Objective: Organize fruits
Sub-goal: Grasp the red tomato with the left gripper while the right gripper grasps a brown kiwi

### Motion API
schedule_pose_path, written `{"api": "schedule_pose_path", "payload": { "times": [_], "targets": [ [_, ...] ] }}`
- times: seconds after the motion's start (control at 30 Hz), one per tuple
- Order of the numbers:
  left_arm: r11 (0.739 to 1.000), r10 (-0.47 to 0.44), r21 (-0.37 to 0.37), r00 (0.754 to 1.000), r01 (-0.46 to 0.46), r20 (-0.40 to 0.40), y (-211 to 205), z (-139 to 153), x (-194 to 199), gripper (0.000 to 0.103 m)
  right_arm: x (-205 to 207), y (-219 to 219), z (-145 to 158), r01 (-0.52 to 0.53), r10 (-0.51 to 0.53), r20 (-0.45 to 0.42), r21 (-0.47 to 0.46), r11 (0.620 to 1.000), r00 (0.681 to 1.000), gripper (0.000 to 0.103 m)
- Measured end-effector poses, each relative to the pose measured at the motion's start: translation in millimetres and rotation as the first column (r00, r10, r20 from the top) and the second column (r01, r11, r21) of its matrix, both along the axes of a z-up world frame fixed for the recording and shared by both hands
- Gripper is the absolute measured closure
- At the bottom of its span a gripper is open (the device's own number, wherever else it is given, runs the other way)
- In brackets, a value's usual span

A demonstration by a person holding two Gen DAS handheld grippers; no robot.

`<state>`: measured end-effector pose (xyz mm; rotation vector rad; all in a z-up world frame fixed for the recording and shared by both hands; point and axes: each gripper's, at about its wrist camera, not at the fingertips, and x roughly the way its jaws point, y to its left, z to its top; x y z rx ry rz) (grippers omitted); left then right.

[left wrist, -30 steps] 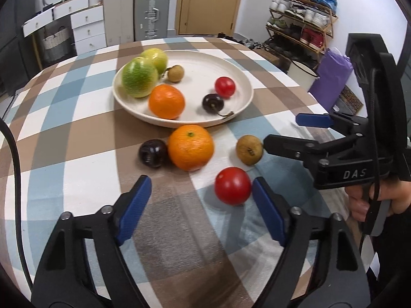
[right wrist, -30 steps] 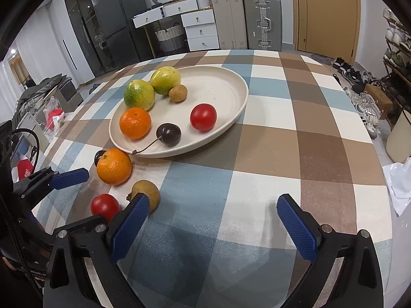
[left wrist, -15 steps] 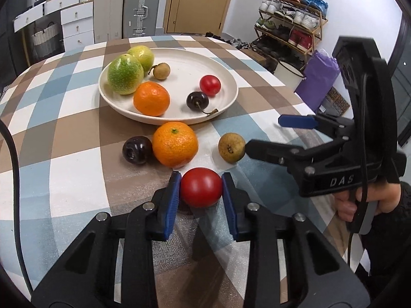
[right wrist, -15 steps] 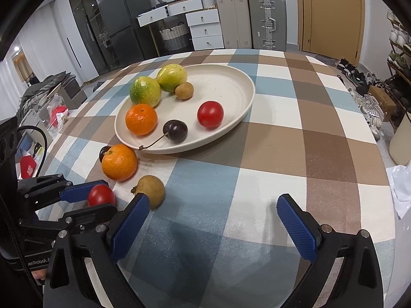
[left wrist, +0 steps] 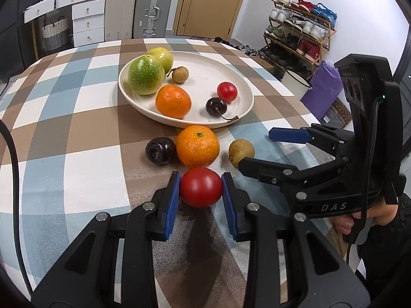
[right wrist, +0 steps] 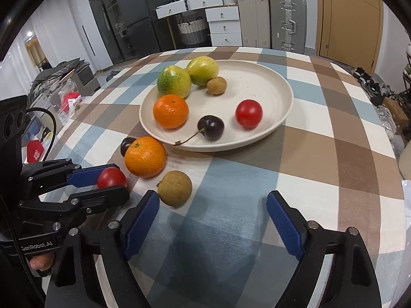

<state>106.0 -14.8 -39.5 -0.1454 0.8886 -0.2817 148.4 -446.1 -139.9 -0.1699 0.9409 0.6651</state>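
Observation:
My left gripper [left wrist: 201, 192] is shut on a red tomato [left wrist: 201, 191] resting on the checked tablecloth; its blue pads press both sides. Just beyond lie an orange [left wrist: 197, 145], a dark cherry [left wrist: 160, 150] and a small brown fruit [left wrist: 241, 152]. My right gripper [right wrist: 212, 205] is open, its jaws closing, with the brown fruit [right wrist: 175, 188] just inside its left fingertip and nothing pressed. The cream plate [right wrist: 287, 97] behind holds two green fruits, an orange, a tomato, a stemmed cherry and a small brown fruit.
The round table drops off at the right, where a purple bag [left wrist: 323, 87] and a shoe rack [left wrist: 300, 33] stand. Suitcases [right wrist: 287, 20] and white drawers line the far wall. A person's hand [left wrist: 359, 220] grips the right tool's handle.
My left gripper closed from wide open onto the red tomato and has held it since. My right gripper shifted towards the small brown fruit and its jaws narrowed.

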Motion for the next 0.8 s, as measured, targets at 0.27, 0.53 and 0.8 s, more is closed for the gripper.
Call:
{"api": "schedule_pose_path", "payload": {
  "times": [0.27, 0.53, 0.8],
  "targets": [
    [1.0, 0.021, -0.002, 1.0, -0.021, 0.005, 7, 2, -1, 0.074, -5, 19, 2, -0.056, 0.056, 0.014, -0.012, 0.998, 0.998, 0.04],
    [0.999, 0.04, -0.007, 0.999, -0.04, 0.009, 13, 3, -1, 0.074, -11, 29, 2, -0.085, 0.086, 0.035, -0.029, 0.996, 0.996, 0.063],
    [0.999, 0.045, -0.005, 0.999, -0.045, 0.018, 14, 4, -2, 0.074, -13, 30, 2, -0.093, 0.095, 0.045, -0.033, 0.995, 0.994, 0.073]
  ]
}}
